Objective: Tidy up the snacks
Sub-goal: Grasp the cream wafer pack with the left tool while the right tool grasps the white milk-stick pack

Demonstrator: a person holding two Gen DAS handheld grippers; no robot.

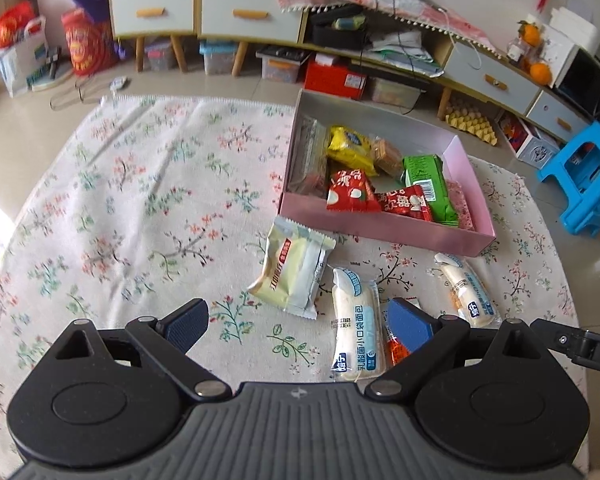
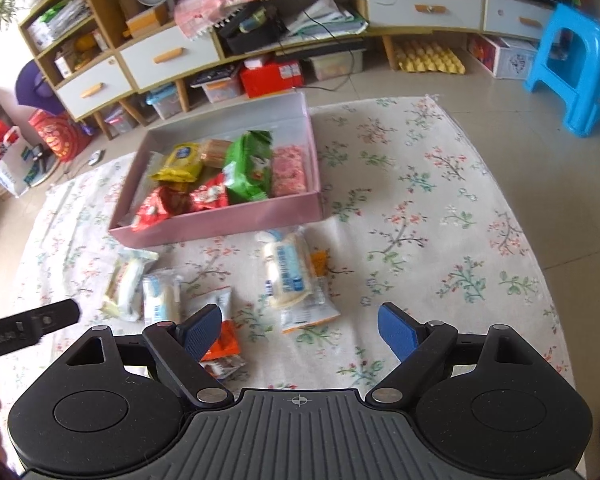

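A pink box (image 1: 380, 229) (image 2: 220, 222) on a floral cloth holds yellow (image 1: 350, 146), red (image 1: 350, 192) and green (image 1: 430, 184) snack packs. In front of it lie a pale cake pack (image 1: 292, 270), a white bread pack (image 1: 356, 328), a second bread pack (image 1: 466, 290) and an orange pack (image 1: 396, 350). My left gripper (image 1: 300, 324) is open and empty, low over the bread pack. My right gripper (image 2: 300, 330) is open and empty, just in front of a bread pack (image 2: 288, 268); an orange pack (image 2: 222, 346) lies by its left finger.
The floral cloth (image 1: 140, 200) covers the table. Behind it stand a low cabinet with drawers (image 1: 252, 12) and storage boxes on the floor. A blue plastic stool (image 1: 588, 176) (image 2: 576, 60) stands at the right. Part of the other gripper shows at each view's edge.
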